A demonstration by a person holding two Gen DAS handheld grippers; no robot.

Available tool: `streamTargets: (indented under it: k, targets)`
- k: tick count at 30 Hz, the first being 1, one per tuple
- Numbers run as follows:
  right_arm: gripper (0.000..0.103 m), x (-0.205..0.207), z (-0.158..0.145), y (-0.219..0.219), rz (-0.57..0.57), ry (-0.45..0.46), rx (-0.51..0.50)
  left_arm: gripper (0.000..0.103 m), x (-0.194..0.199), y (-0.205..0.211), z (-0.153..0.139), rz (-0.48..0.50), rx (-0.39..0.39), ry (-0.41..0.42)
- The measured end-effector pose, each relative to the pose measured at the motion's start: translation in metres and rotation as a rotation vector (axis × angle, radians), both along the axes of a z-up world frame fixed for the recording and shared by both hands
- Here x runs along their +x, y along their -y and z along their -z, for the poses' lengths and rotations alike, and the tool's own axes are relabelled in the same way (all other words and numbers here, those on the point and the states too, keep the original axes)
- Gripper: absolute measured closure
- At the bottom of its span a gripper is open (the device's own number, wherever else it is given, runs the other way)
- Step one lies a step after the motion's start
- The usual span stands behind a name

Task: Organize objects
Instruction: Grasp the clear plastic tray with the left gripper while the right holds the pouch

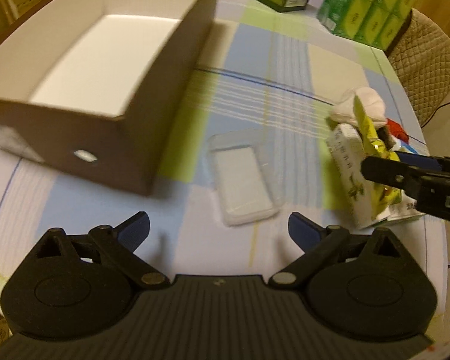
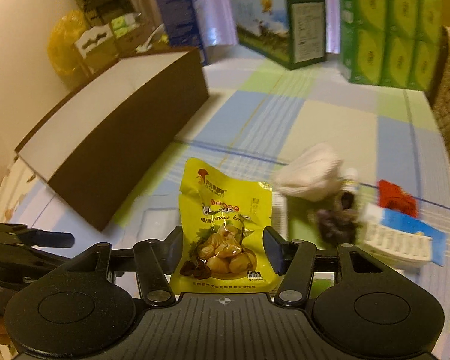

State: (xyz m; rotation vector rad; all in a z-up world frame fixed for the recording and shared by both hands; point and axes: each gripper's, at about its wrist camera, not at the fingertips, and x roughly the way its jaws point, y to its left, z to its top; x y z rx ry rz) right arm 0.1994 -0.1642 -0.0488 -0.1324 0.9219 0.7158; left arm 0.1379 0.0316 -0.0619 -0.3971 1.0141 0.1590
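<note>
Checked tablecloth (image 1: 255,69) in blue, green and cream covers the table we work at, with printed cartons and a stack of green tissue packs (image 2: 390,27) along its far edge. Item one: open brown box (image 1: 111,69), white inside, at the left; we see nothing in it. Item two: clear plastic case (image 1: 246,180), lying flat just ahead of our left gripper (image 1: 219,228), whose jaws stand wide apart over bare cloth. Item three: yellow chestnut packet (image 2: 225,228), upright, clamped at both side edges by our right gripper (image 2: 222,249). Item four: a blurred heap to the right, comprising a white cloth bundle (image 2: 309,174), something red (image 2: 396,198), a dark clump we cannot identify, and a white-and-blue carton (image 2: 405,237), partly cut off.
</note>
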Motion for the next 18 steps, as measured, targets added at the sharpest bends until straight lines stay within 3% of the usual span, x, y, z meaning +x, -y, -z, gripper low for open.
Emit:
streamTargets:
  k: [11,15,18]
  targets:
    - [0.050,0.015,-0.011,0.059,0.098,0.014,0.013,0.021,0.047,0.025,0.023,-0.006,0.107,-0.026]
    - [0.050,0.016,-0.012,0.072,0.097,0.006,0.018,0.049,0.047,0.023,0.033,-0.028,0.106,-0.053]
    - [0.050,0.018,-0.011,0.079,0.092,-0.001,0.020,0.050,0.040,0.022,0.031,-0.041,0.096,-0.057]
